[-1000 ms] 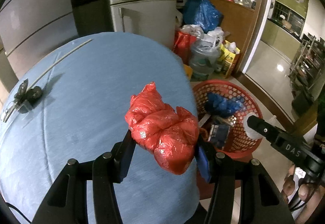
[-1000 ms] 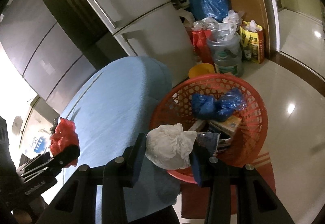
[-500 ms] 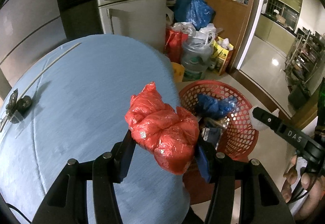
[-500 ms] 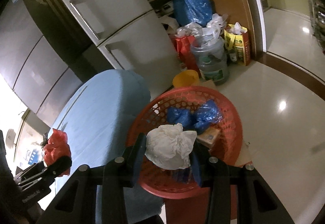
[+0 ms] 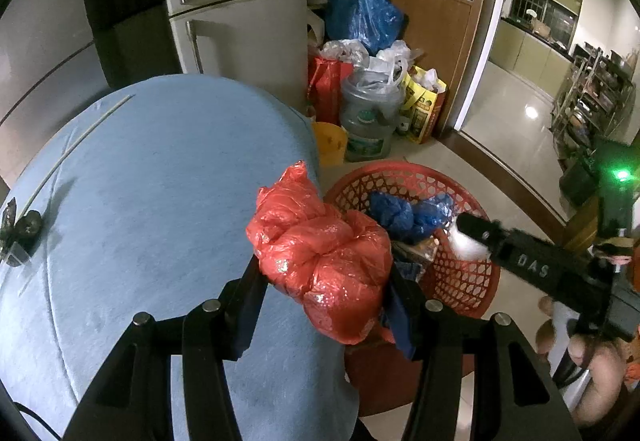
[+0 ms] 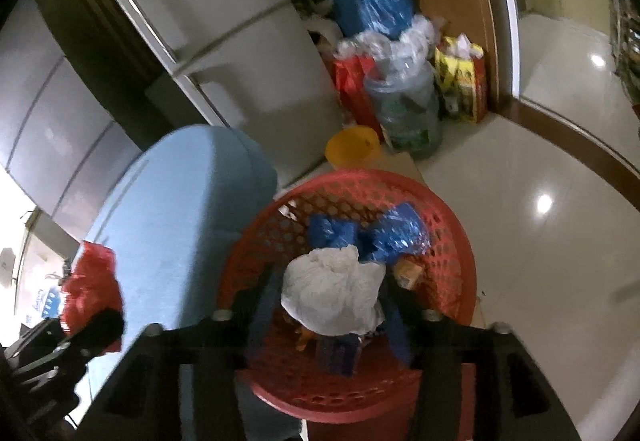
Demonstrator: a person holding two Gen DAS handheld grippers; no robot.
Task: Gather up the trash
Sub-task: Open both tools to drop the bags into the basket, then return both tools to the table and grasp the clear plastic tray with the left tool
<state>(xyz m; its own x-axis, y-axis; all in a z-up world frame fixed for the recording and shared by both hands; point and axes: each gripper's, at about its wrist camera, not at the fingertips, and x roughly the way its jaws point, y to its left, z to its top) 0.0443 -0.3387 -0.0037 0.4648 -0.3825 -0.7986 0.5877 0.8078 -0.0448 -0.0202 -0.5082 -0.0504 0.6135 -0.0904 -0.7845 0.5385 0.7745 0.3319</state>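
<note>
My left gripper (image 5: 324, 277) is shut on a crumpled red plastic bag (image 5: 320, 261), held above the right edge of the blue-covered table (image 5: 160, 181). A red mesh basket (image 6: 360, 177) stands on the floor beside the table, with blue bags (image 6: 368, 237) and small boxes inside. My right gripper (image 6: 326, 289) hangs over the basket with a white crumpled bag (image 6: 332, 289) between its fingers. Its jaws are opening, and a gap shows on the left side of the bag. The left wrist view shows that white bag (image 5: 466, 243) at the right gripper's tip.
A fridge (image 5: 240, 21) stands behind the table. A yellow bucket (image 6: 352, 147), a water jug (image 6: 408, 109) and several full bags crowd the floor past the basket. Keys (image 5: 20, 229) and a thin rod (image 5: 80, 137) lie on the table. A hand (image 5: 592, 361) holds the right gripper.
The right gripper has come over the basket's middle and its fingers have spread away from the white bag. The left gripper has shifted toward the basket with the red bag still clamped.
</note>
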